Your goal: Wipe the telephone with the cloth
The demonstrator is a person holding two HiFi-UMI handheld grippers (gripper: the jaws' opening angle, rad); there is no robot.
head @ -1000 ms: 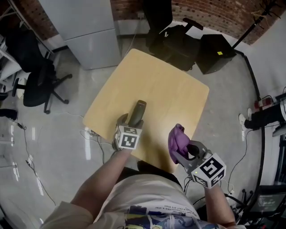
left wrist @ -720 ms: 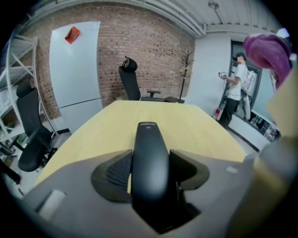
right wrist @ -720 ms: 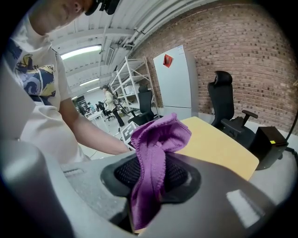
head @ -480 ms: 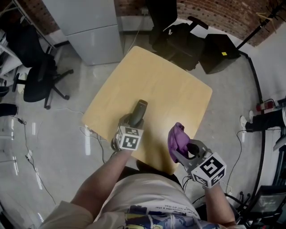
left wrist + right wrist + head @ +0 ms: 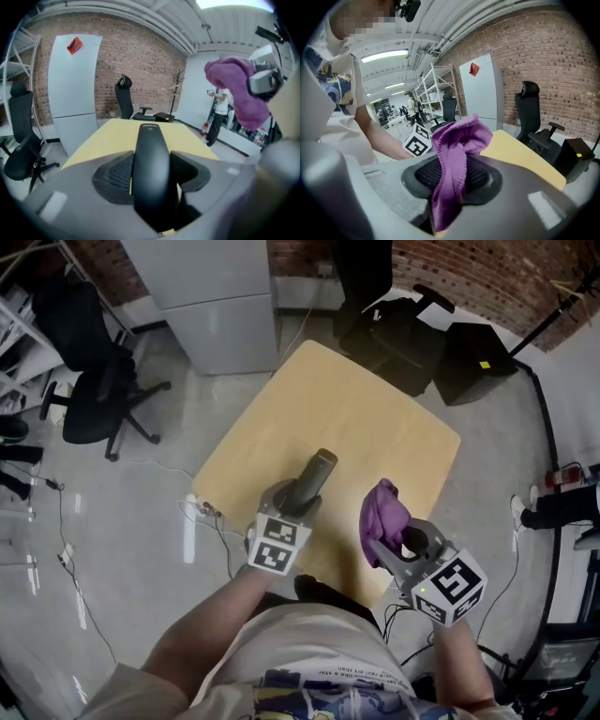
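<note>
A black telephone handset [image 5: 307,484] is clamped in my left gripper [image 5: 292,506], which holds it above the near part of the yellow table [image 5: 347,418]. In the left gripper view the handset [image 5: 151,161] lies lengthwise between the two pads and points away from me. My right gripper [image 5: 389,542] is shut on a bunched purple cloth [image 5: 382,514] and stands to the right of the handset, apart from it. The cloth [image 5: 457,159] hangs folded over the pads in the right gripper view. From the left gripper view the cloth [image 5: 241,89] shows at the upper right.
The square table stands on a grey floor. A grey cabinet [image 5: 211,292] is beyond its far left corner, a black office chair [image 5: 98,395] to the left, and black chairs and a black box [image 5: 473,357] behind it. Cables [image 5: 202,512] lie by the table's left corner.
Both grippers have shifted a little to the right and away from me over the table, each carrying its object. The handset and cloth stand slightly closer together.
</note>
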